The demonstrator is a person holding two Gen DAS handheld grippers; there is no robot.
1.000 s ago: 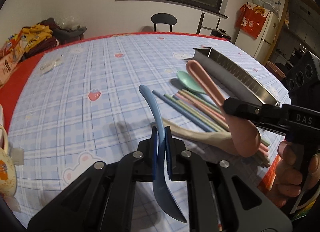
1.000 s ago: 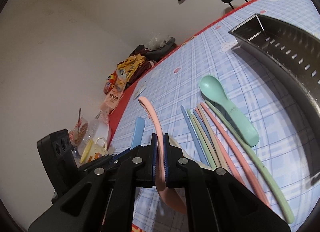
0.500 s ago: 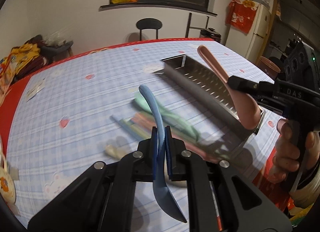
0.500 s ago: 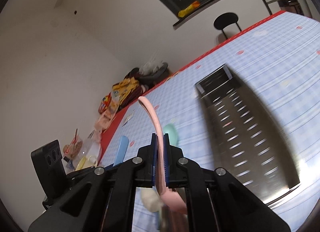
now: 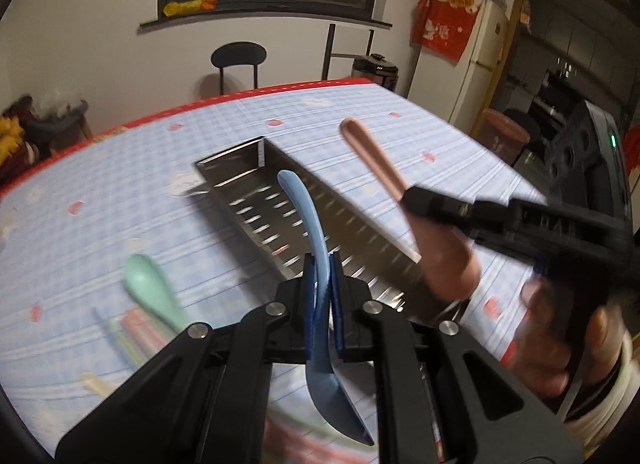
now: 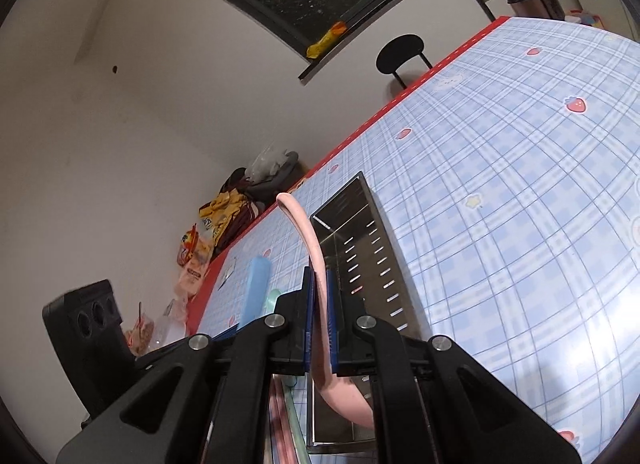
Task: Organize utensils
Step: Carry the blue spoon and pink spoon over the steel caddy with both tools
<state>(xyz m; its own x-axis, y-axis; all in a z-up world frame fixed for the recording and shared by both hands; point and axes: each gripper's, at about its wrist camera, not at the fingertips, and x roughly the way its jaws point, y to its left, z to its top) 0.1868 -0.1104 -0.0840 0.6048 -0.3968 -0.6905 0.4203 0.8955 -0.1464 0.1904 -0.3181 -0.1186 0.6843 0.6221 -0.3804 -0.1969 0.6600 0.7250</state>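
Note:
My left gripper (image 5: pixel 322 264) is shut on a blue spoon (image 5: pixel 306 212), held above the near end of the long perforated steel tray (image 5: pixel 256 204). My right gripper (image 6: pixel 318 276) is shut on a pink spoon (image 6: pixel 308 240), handle pointing up, over the same tray (image 6: pixel 360 248). The pink spoon (image 5: pixel 380 172) and right gripper (image 5: pixel 416 200) show at the right of the left wrist view. A green spoon (image 5: pixel 150 288) and several pastel chopsticks (image 5: pixel 132 328) lie on the checked tablecloth left of the tray.
A black chair (image 5: pixel 238 60) stands behind the far table edge. Snack bags (image 6: pixel 200 252) sit at the table's left end. A fridge (image 5: pixel 476 52) stands at the right. The cloth (image 6: pixel 520 184) lies right of the tray.
Both grippers, each still holding its spoon, have moved right from over the chopsticks to over the steel tray.

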